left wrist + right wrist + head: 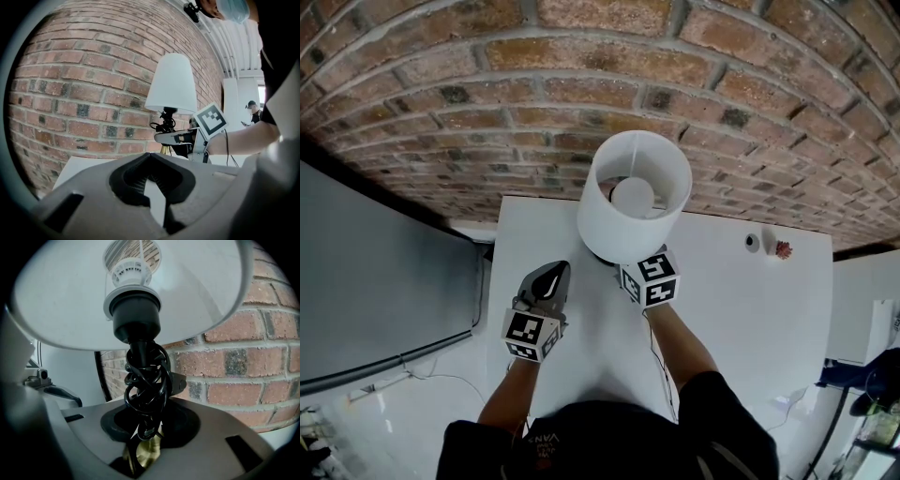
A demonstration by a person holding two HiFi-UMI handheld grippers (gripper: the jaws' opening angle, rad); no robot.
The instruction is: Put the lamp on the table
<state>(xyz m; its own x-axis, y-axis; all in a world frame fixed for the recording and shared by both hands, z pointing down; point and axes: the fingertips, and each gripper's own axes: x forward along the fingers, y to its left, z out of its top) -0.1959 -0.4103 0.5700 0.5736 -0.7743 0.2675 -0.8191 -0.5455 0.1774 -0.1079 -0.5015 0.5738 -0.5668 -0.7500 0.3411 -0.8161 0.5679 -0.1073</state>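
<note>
White table (741,309) lay below me, and I had the lamp (637,192) upright over it, my right gripper (146,430) clamped on its cord-wrapped stem. I could not see whether its base touched down. I judged release remained, and my left gripper (551,277) was closed, empty.

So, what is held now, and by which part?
Right gripper holds the lamp by its cord-wrapped stem under the shade; left gripper is shut, empty.
</note>
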